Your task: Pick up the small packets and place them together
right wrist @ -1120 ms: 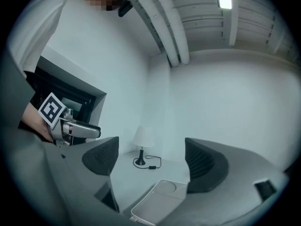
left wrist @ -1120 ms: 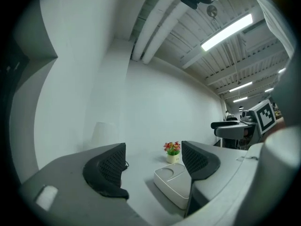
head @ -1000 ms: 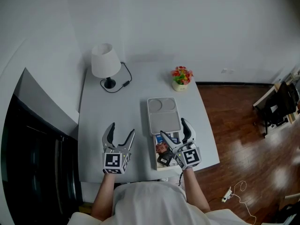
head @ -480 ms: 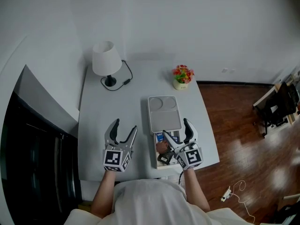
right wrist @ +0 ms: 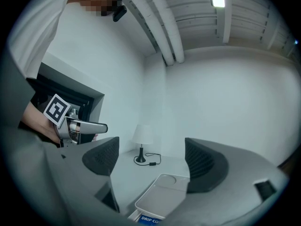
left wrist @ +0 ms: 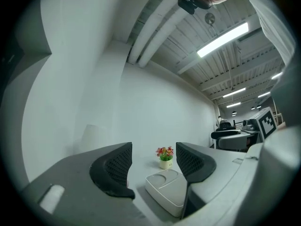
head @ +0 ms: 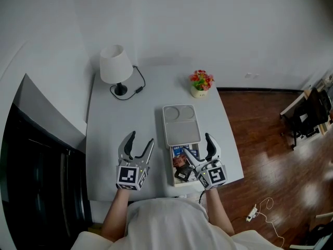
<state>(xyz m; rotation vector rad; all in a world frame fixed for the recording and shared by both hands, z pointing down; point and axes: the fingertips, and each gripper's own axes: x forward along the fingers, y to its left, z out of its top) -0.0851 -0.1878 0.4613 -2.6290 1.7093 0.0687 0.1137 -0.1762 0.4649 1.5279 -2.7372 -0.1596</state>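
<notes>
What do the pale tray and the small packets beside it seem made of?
Tray: probably moulded plastic, matt pale grey, with rounded corners and a pressed-in round recess. Packets: likely printed film or foil, colourful print showing; too small to be sure.

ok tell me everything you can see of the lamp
The lamp stands upright at the table's far left corner. It has a plain white cone shade on a thin black stem and small round black base. It looks unlit. A black cord with an inline switch loops on the tabletop to its right. Nothing else touches it.
</notes>
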